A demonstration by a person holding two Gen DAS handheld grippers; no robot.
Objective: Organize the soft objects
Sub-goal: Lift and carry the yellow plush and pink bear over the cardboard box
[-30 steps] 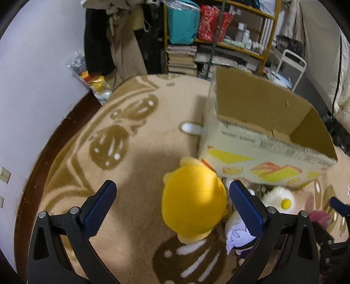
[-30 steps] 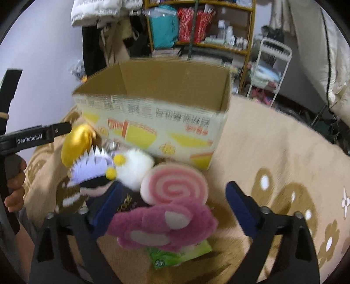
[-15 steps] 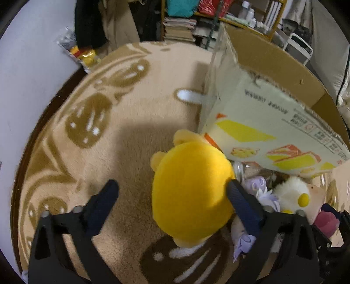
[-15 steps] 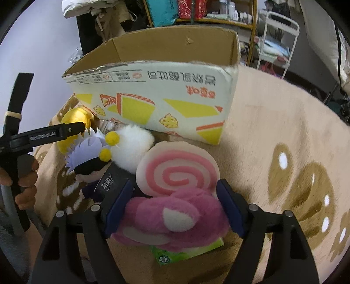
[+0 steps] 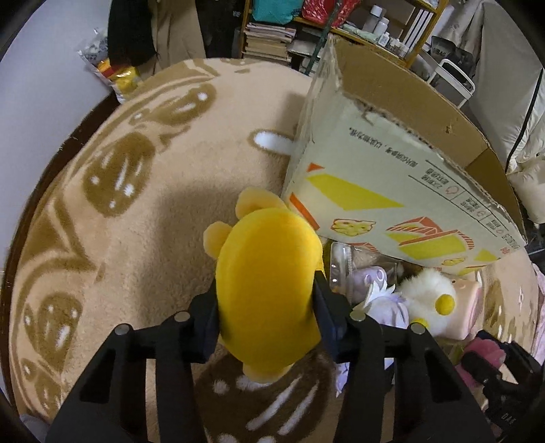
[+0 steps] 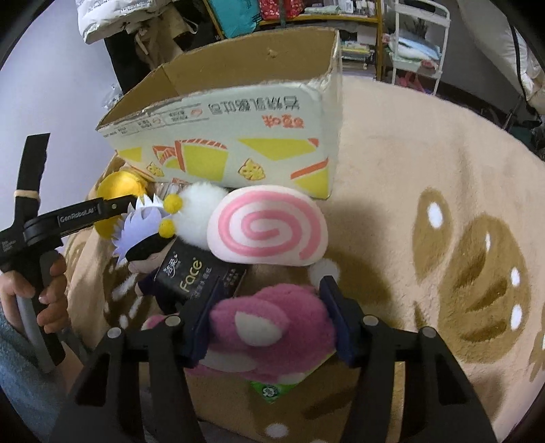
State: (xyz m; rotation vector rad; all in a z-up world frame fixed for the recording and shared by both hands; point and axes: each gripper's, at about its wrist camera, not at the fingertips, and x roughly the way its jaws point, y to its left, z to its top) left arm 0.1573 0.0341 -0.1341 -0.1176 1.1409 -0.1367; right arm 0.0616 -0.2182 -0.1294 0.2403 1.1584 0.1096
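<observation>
My left gripper (image 5: 265, 293) is shut on a yellow plush (image 5: 269, 272) that lies on the beige rug beside the open cardboard box (image 5: 391, 184). In the right wrist view my right gripper (image 6: 269, 306) has its jaws closing on a pink plush (image 6: 272, 327), and both pads press its sides. Behind the pink plush lie a pink-swirl cushion (image 6: 269, 228), a white fluffy plush (image 6: 201, 211), a white-haired doll (image 6: 143, 231) and a black tissue pack (image 6: 194, 276). The box (image 6: 238, 143) stands just beyond them, and what it holds is hidden.
A green packet (image 6: 272, 392) lies under the pink plush. A person's hand (image 6: 51, 300) holds the left gripper's handle at the left. Shelves (image 5: 306, 30), a white cart (image 6: 415, 41) and hanging clothes stand past the rug. A snack bag (image 5: 115, 71) sits by the wall.
Both grippers sank toward their plush toys. The left jaws went from wide open to shut on the yellow plush. The right jaws narrowed around the pink plush.
</observation>
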